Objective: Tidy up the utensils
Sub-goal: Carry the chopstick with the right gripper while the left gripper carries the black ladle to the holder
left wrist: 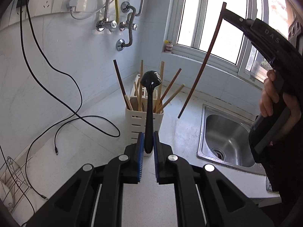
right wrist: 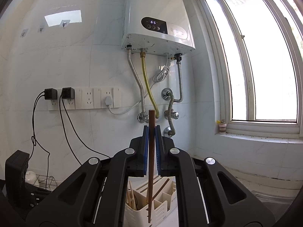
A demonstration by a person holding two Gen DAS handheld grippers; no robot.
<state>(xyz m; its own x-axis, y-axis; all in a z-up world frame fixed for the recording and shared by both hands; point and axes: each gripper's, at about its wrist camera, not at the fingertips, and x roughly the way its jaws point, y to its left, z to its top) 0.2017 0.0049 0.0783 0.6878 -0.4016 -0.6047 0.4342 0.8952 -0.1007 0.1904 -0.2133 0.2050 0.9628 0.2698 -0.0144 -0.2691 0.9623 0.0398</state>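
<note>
My left gripper (left wrist: 148, 138) is shut on the handle of a black spoon (left wrist: 150, 87), whose bowl points up in front of the white utensil holder (left wrist: 144, 120). The holder stands on the counter with several wooden chopsticks (left wrist: 169, 92) in it. Up at the right, my right gripper (left wrist: 225, 9) is shut on the top of a dark brown chopstick (left wrist: 200, 64) that hangs down, its tip in the air right of the holder. In the right wrist view the same chopstick (right wrist: 151, 162) sits between the blue pads of my right gripper (right wrist: 151, 130), above the holder (right wrist: 151, 202).
A steel sink (left wrist: 227, 140) is set in the counter at the right. Black cables (left wrist: 62, 102) trail over the counter at the left, near a wire rack (left wrist: 11, 179). Pipes and valves (left wrist: 121, 24) hang on the tiled wall below a water heater (right wrist: 159, 19). A window (left wrist: 217, 19) is at the right.
</note>
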